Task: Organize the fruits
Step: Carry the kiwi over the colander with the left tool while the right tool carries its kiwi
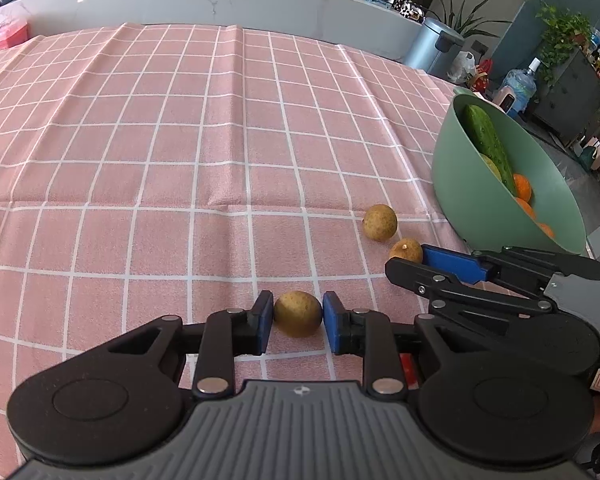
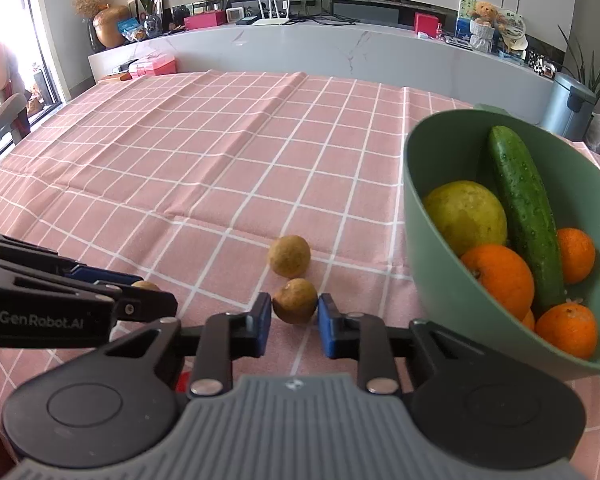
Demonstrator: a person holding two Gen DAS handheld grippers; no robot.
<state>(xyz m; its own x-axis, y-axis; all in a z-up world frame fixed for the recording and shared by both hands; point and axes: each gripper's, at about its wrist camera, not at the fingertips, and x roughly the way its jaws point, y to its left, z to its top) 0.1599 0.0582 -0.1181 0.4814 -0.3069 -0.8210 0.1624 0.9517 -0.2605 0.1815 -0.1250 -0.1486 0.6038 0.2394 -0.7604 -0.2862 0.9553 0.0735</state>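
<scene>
We see a surface [image 2: 220,152] covered by a pink checked cloth, with a pale marble counter [image 2: 340,52] behind it. In the right wrist view the left gripper [image 2: 140,292] enters from the left, and we read "GenRobot.AI" in white on its black arm; the left wrist view shows no such writing. There the left gripper [image 1: 298,316] has its blue fingers [image 1: 265,320] closed on a small brown fruit [image 1: 298,314]. The right gripper [image 2: 294,320] likewise clamps a second brown fruit [image 2: 295,301], while a third fruit [image 2: 289,256] lies free on the cloth just beyond. Only the right wrist view shows the green bowl [image 2: 428,240] in full: oranges [image 2: 500,276], a yellow-green fruit [image 2: 466,216] and a cucumber [image 2: 524,216]. The cucumber's long axis runs from the bowl's near side up to its far rim.
</scene>
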